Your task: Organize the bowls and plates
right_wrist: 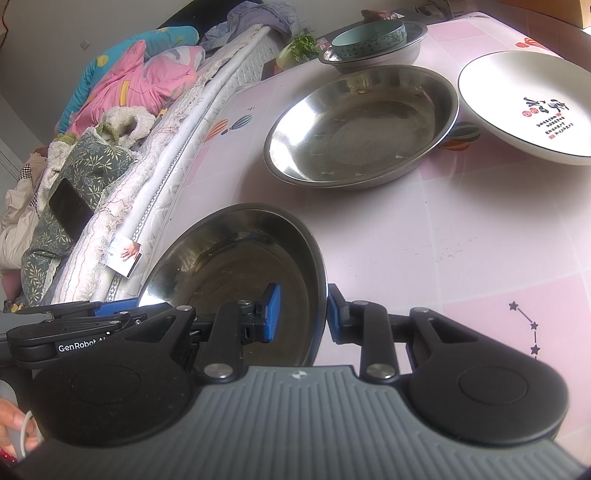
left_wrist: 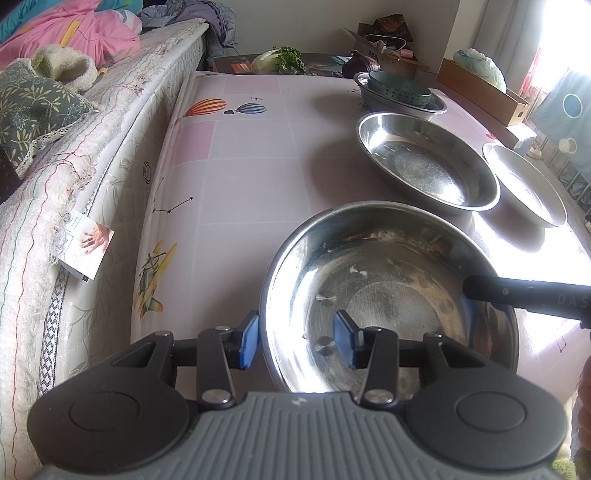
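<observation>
A large steel bowl is nearest, held a little above the pink tablecloth. My left gripper is shut on its left rim, one blue pad outside and one inside. My right gripper is shut on the opposite rim; its black finger reaches in from the right. Beyond sit a second steel bowl and a white plate with calligraphy. Farther back, a teal bowl rests inside a steel basin.
A mattress with bedding runs along the table's left edge, with a card hanging from it and a phone on a pillow. Leafy vegetables and cardboard boxes line the far side. A hand shows at lower left.
</observation>
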`<state>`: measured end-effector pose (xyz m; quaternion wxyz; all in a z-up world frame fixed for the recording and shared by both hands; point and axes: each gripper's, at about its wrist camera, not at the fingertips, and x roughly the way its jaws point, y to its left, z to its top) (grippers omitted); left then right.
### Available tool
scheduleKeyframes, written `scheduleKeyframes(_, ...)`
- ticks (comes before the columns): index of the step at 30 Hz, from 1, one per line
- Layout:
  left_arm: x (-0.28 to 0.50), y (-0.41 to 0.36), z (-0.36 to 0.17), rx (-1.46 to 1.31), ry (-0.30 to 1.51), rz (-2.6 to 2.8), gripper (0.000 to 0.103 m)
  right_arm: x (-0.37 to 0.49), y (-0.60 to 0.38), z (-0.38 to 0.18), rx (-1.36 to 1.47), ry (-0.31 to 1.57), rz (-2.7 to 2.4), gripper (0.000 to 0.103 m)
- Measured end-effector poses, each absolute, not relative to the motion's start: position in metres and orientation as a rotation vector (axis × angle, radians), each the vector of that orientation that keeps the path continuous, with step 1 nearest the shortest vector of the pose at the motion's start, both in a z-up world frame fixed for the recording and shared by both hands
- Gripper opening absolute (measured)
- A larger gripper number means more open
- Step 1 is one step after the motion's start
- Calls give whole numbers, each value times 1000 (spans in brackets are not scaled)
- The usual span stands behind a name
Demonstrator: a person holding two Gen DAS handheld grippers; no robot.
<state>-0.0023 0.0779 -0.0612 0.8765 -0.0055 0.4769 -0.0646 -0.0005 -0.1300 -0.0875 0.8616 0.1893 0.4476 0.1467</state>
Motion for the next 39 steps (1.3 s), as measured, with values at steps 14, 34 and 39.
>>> scheduleKeyframes(14,-2,77,-61,-9,996,-135,44,0,-130,-88,397,939,308,26)
scheduleKeyframes(34,0,82,-60,-10,975,-129,43,-3,-133,-79,365,900,293,26)
scheduleKeyframes(39,3,87,-64,-22,984,-120,43,-4,-136,-82,369,903,284,26)
